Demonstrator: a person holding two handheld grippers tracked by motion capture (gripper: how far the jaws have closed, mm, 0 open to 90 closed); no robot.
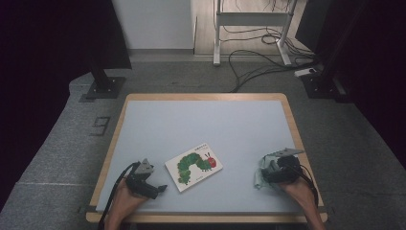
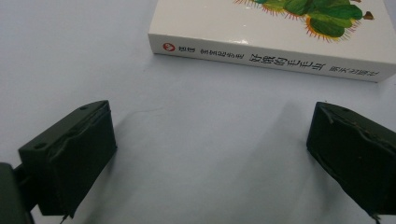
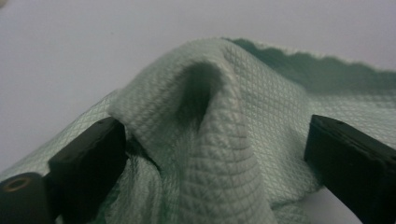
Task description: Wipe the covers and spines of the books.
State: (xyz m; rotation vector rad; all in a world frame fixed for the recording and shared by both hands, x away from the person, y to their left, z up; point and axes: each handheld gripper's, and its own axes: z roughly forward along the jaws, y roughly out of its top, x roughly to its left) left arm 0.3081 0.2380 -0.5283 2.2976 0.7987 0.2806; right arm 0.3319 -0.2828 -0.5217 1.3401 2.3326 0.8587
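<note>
The table [image 1: 143, 124] carries a pale grey mat, with a wooden edge showing around it. Near its front middle lies the book [image 1: 194, 166] — flat, cover up, a green caterpillar on white, turned at an angle. In the left gripper view its spine [image 2: 275, 58] faces the jaws, a little beyond them and not touching. The cloth [image 1: 261, 176], pale green with a quilted weave, sits bunched at the front right, well apart from the book. The right gripper [image 1: 269, 168] is down on it, jaws spread wide with a raised fold of cloth [image 3: 219, 135] between them — the pads not pressing it. The left gripper [image 1: 160, 188] rests low at front left, jaws spread with bare mat between.
</note>
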